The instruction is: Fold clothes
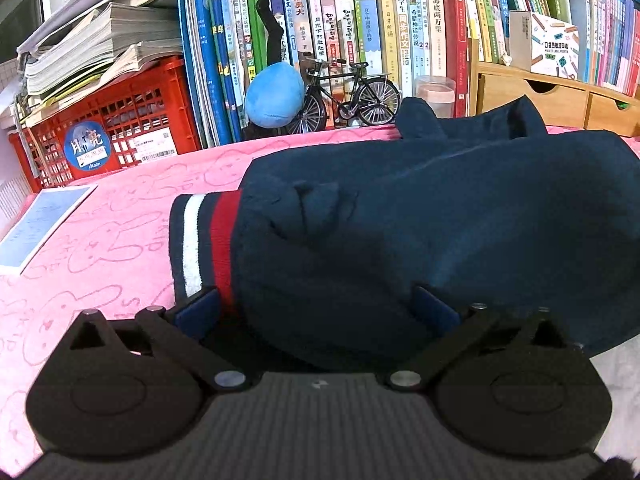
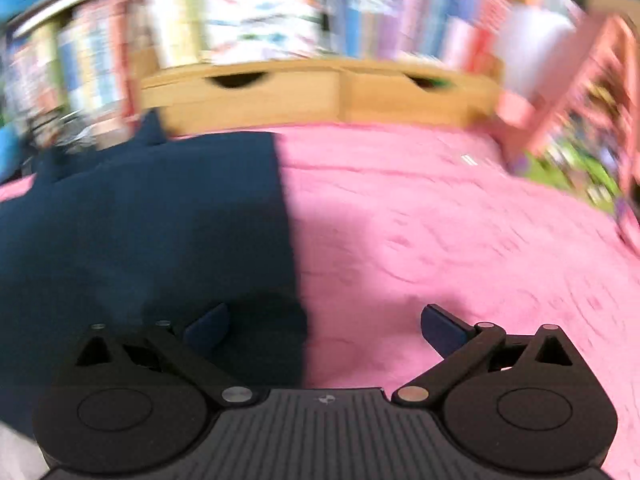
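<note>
A navy blue garment (image 1: 420,216) with a white and red striped band (image 1: 208,240) lies bunched on the pink towel (image 1: 100,232). My left gripper (image 1: 316,304) is open, its jaws standing either side of the garment's near edge, with cloth between them. In the blurred right wrist view the same garment (image 2: 140,232) lies at the left with a straight right edge. My right gripper (image 2: 324,326) is open over that edge, left finger (image 2: 208,326) above the navy cloth, right finger (image 2: 442,330) above the pink towel (image 2: 460,240).
Behind the towel stand a bookshelf of books (image 1: 360,20), a red crate (image 1: 108,128) with stacked papers, a blue plush (image 1: 274,94), a model bicycle (image 1: 352,94) and wooden drawers (image 1: 540,100). A blue-white booklet (image 1: 40,224) lies at the left. The wooden drawers (image 2: 320,96) are also ahead of the right gripper.
</note>
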Motion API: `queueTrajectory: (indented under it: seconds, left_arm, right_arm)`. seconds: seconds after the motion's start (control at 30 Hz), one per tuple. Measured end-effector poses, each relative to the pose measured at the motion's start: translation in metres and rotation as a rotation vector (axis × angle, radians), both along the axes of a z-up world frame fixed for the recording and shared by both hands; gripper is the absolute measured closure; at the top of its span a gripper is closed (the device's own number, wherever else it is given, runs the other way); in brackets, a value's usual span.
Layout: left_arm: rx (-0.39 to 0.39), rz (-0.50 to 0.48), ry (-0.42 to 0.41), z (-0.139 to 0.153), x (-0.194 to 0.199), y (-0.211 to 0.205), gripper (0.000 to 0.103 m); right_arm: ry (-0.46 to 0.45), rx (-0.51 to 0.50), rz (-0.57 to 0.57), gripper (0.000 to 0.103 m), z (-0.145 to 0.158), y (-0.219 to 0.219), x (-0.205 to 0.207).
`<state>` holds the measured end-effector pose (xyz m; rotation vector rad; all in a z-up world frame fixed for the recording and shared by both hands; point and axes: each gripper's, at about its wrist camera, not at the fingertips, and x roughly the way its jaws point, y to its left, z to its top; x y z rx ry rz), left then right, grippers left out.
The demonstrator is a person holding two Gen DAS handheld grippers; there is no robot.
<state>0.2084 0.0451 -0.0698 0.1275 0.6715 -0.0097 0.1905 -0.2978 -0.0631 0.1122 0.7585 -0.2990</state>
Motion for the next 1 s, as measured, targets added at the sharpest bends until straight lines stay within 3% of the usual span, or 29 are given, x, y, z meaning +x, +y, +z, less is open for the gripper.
queueTrajectory:
  seconds: [0.13,0.3,0.43,0.5,0.6,0.8,0.87,1.0]
  left_arm:
    - [-0.020,0.001,0.008,0.000,0.001,0.003,0.000]
    - [-0.050,0.003,0.019,0.000,0.003,0.007,0.000]
    - [-0.058,0.004,0.022,0.000,0.003,0.008,0.000]
    - [-0.067,0.005,0.025,0.000,0.004,0.008,0.000]
    - [-0.075,-0.002,0.027,0.000,0.004,0.009,0.000]
    - [-0.101,-0.033,0.034,-0.001,0.005,0.009,0.000]
    - [-0.108,-0.036,0.036,-0.001,0.005,0.009,0.000]
    - [-0.111,-0.033,0.038,-0.001,0.005,0.010,0.000]
  right_arm:
    - [-0.022,0.015,0.013,0.000,0.014,0.010,-0.006]
    - [-0.106,0.196,0.376,0.000,0.032,0.076,0.000]
    - [-0.058,0.174,0.567,0.000,0.017,0.138,0.030]
    - [-0.009,0.151,0.557,0.000,0.003,0.150,0.048]
    - [-0.028,0.054,0.506,0.000,-0.007,0.142,0.061]
    - [-0.054,-0.024,0.351,0.000,-0.009,0.076,0.082]
    - [-0.054,-0.087,0.242,0.000,-0.013,0.060,0.088]
    - [-0.044,0.078,0.101,0.000,-0.013,0.018,0.087]
